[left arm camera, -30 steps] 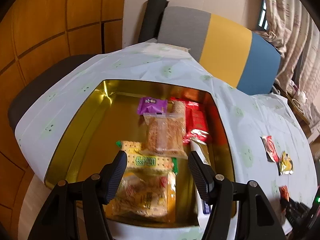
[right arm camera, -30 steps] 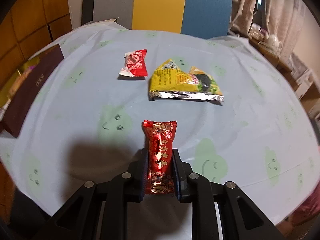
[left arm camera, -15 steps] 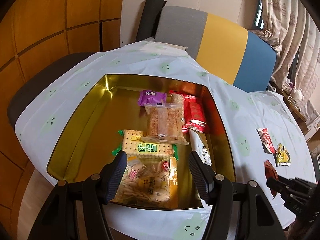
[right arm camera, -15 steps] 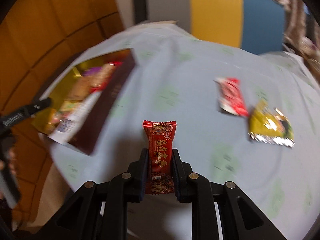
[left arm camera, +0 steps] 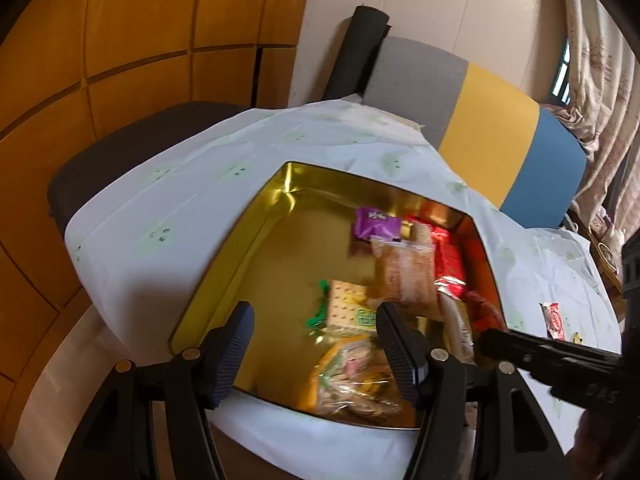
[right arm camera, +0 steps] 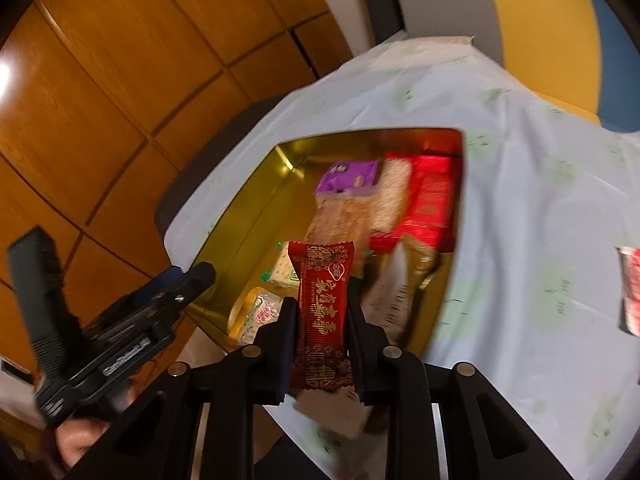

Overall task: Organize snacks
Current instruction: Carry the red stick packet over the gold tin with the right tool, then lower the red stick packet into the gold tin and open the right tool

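- Wood-panelled walls and a grey, yellow and blue chair back [left arm camera: 480,120] enclose a table [left arm camera: 168,208] under a pale cloth printed with green faces.
- Item in hand: a red wrapped snack bar with gold lettering [right arm camera: 323,304], pinched upright between the two fingers of the right claw [right arm camera: 322,320], which is closed tight on its lower half. The bar is in the air above the near right part of the tin, not yet released.
- Receptacle: a gold tin [left arm camera: 240,280], open and lidless, sitting on the table at its left end.
- Contents of the tin, right half only: a purple packet [left arm camera: 376,224] at the far end, a clear bag of brown biscuits [left arm camera: 404,276], red packets [left arm camera: 450,264] against the right wall, a green-trimmed cracker pack [left arm camera: 344,308], a white sachet [left arm camera: 458,332], and a yellow-edged bag [left arm camera: 352,376] at the near wall. The left half of the floor is bare metal.
- Left claw [left arm camera: 312,348]: spread wide, holding nothing, poised over the near edge of the tin.
- Outstanding on the cloth, well apart from the tin: a red-and-white sweet [left arm camera: 554,318]; a yellowish scrap just past it is too small to identify.
- Assessment: task appears well advanced, with most snacks boxed. Remaining, by my judgement: deposit the held bar, then collect the loose pieces.
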